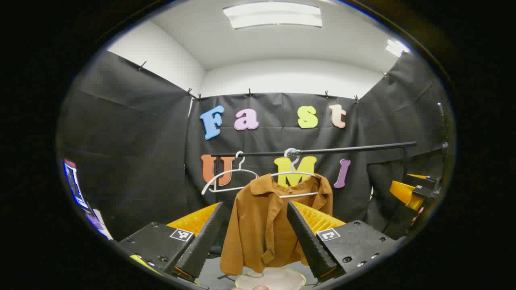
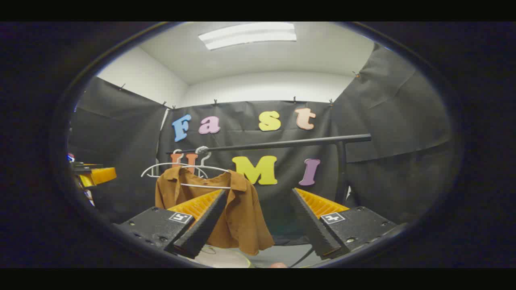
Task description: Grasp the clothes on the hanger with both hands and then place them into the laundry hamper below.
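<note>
Shirt (image 1: 266, 225) hangs centred left-view, offset right-view — 2 grippers (image 1: 254, 237) (image 2: 258, 225) agape, empty.

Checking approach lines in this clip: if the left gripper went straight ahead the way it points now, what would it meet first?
Most likely the brown shirt on its white hanger: it hangs centred between the open left gripper fingers, though depth is unclear.

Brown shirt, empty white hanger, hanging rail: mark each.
brown shirt (image 1: 258, 229), left gripper view, front panel.
empty white hanger (image 1: 225, 174), left gripper view, left shoulder wire.
hanging rail (image 2: 282, 143), right gripper view, mid-bar.
</note>
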A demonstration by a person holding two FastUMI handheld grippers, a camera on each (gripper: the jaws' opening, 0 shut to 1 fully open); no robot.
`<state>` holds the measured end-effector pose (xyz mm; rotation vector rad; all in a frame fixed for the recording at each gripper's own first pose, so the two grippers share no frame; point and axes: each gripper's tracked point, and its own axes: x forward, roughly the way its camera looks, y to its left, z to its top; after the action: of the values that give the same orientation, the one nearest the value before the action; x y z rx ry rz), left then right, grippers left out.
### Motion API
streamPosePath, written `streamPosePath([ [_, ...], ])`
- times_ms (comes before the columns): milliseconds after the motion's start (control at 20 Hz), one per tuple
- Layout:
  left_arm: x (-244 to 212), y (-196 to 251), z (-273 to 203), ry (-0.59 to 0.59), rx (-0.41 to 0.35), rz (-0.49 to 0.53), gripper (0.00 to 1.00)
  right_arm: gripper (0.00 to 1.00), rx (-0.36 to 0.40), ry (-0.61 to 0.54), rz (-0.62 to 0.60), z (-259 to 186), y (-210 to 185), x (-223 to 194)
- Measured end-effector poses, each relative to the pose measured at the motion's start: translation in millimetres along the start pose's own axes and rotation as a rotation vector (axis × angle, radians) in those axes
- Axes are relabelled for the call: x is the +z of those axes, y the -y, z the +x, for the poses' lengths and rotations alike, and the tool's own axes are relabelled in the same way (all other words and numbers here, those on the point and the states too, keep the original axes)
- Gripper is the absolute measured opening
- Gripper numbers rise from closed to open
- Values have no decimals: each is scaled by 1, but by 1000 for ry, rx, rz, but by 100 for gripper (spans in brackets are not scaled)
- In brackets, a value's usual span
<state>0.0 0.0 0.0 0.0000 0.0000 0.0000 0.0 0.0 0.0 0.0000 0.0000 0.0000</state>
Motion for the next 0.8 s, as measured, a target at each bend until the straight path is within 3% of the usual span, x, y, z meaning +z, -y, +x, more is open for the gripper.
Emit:
streamPosePath([
  [350,19,-4,-5,52,4,-10,100,100,-2,55,-21,-9,-10,22],
  [400,22,-5,-6,60,7,-8,96,100,3,63,-19,-11,-12,25],
  [550,31,-8,-7,81,22,2,100,100,15,76,-14,-14,-16,31],
  [600,31,-8,-7,85,24,6,96,100,12,76,-13,-15,-14,32],
  [650,31,-9,-8,84,29,8,100,100,13,75,-6,-15,-13,31],
  [800,26,-8,-7,65,36,-3,100,100,3,51,12,-11,-9,23],
])
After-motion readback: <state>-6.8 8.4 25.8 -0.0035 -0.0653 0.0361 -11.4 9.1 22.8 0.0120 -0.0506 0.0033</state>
